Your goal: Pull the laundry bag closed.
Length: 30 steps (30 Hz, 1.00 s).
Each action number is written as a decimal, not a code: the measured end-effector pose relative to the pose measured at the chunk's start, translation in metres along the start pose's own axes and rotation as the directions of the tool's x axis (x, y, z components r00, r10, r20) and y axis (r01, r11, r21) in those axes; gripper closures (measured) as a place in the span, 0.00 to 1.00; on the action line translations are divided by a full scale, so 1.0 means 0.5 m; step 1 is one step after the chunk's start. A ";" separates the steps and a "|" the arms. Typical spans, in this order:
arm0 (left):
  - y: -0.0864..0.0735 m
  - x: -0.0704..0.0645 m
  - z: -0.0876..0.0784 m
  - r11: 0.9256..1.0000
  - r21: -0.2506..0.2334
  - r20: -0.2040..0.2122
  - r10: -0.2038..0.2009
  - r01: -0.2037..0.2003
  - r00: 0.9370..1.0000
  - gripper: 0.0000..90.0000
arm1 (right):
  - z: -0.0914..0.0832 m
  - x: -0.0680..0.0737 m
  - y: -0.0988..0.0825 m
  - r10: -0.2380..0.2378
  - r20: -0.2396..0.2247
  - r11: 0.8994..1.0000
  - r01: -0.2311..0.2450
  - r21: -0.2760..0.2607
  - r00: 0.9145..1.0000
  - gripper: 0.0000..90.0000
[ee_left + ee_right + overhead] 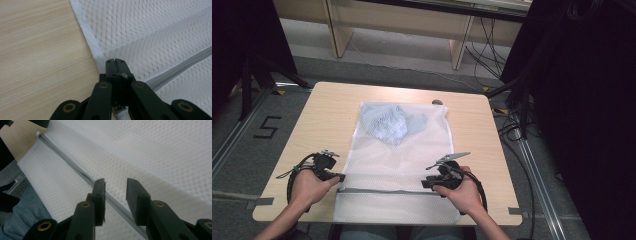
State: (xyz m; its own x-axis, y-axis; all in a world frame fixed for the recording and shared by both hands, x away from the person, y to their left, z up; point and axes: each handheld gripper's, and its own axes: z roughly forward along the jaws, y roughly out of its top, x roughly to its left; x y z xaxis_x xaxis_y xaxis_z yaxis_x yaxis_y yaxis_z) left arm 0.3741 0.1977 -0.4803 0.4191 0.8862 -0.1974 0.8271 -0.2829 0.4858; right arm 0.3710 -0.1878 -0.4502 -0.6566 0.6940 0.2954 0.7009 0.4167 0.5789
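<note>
A white mesh laundry bag (402, 155) lies flat on the wooden table (322, 120), with a light blue garment (389, 122) bunched inside its far end. A grey zipper (382, 190) runs across the bag near the front edge. My left gripper (339, 176) is at the bag's left edge; in the left gripper view its jaws (116, 61) are pressed together on the white hem (96, 48) where the zipper (180, 63) ends. My right gripper (424, 184) hovers over the zipper's right part; its jaws (115, 182) stand open on either side of the zipper (75, 168) without pressing it.
A small dark object (437, 102) sits at the table's far edge. The bag's front end hangs over the near edge above the person's jeans (27, 205). Black stands (252, 75) and cables (512, 125) flank the table; wooden furniture (412, 25) stands behind it.
</note>
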 end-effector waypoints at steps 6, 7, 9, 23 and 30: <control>0.001 -0.002 0.006 1.000 0.011 0.011 -0.008 0.008 1.000 1.00 | 0.031 0.036 0.022 -0.034 -0.016 0.999 0.035 0.020 0.999 0.77; 0.000 -0.003 0.007 1.000 0.016 0.015 -0.016 0.016 1.000 1.00 | 0.031 0.036 0.022 -0.034 -0.016 0.999 0.035 0.020 0.999 0.77; -0.002 -0.003 0.009 1.000 0.012 0.013 -0.014 0.013 1.000 1.00 | 0.042 0.050 0.030 -0.049 -0.026 0.998 0.050 0.027 0.998 0.77; -0.007 -0.005 0.011 0.994 0.086 -0.003 -0.062 0.062 0.998 1.00 | 0.134 0.143 0.069 -0.088 -0.100 0.991 0.098 0.094 0.991 0.77; -0.008 -0.004 0.011 0.993 0.099 -0.022 -0.062 0.064 0.998 1.00 | 0.155 0.173 0.091 -0.106 -0.130 0.990 0.117 0.082 0.986 0.77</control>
State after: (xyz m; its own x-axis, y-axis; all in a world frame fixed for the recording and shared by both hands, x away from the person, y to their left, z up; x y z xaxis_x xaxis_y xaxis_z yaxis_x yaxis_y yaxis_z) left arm 0.3721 0.1951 -0.4862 0.3582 0.9101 -0.2082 0.8854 -0.2604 0.3851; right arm 0.3677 -0.0633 -0.4572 -0.7575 0.5638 0.3291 0.6399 0.5415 0.5452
